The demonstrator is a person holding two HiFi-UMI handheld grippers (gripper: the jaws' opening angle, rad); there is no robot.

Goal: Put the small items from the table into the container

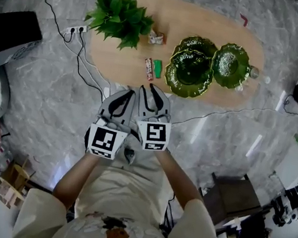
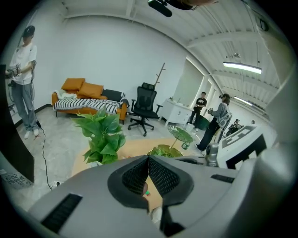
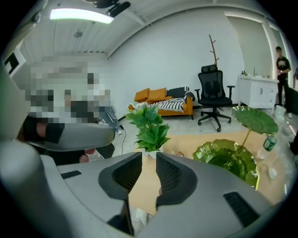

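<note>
On the oval wooden table (image 1: 119, 57) lie a red-and-white packet (image 1: 149, 69) and a small green item (image 1: 157, 68), side by side near the front edge. Another small wrapped item (image 1: 156, 38) sits by the plant. Right of them stands a green leaf-shaped glass bowl (image 1: 189, 72) (image 3: 226, 158), with a raised green dish (image 1: 230, 64) (image 3: 253, 118) behind it. Both grippers hover side by side in front of the table, short of the items. My left gripper (image 1: 129, 91) (image 2: 148, 159) has its jaws together, empty. My right gripper (image 1: 149, 87) (image 3: 149, 155) stands slightly open with nothing between its fingers.
A potted green plant (image 1: 119, 16) occupies the table's left end. A clear bottle (image 1: 253, 72) stands by the raised dish. A power strip (image 1: 73, 29) and cables lie on the marble floor to the left. An office chair (image 2: 142, 109), an orange sofa (image 2: 86, 100) and standing people are farther back.
</note>
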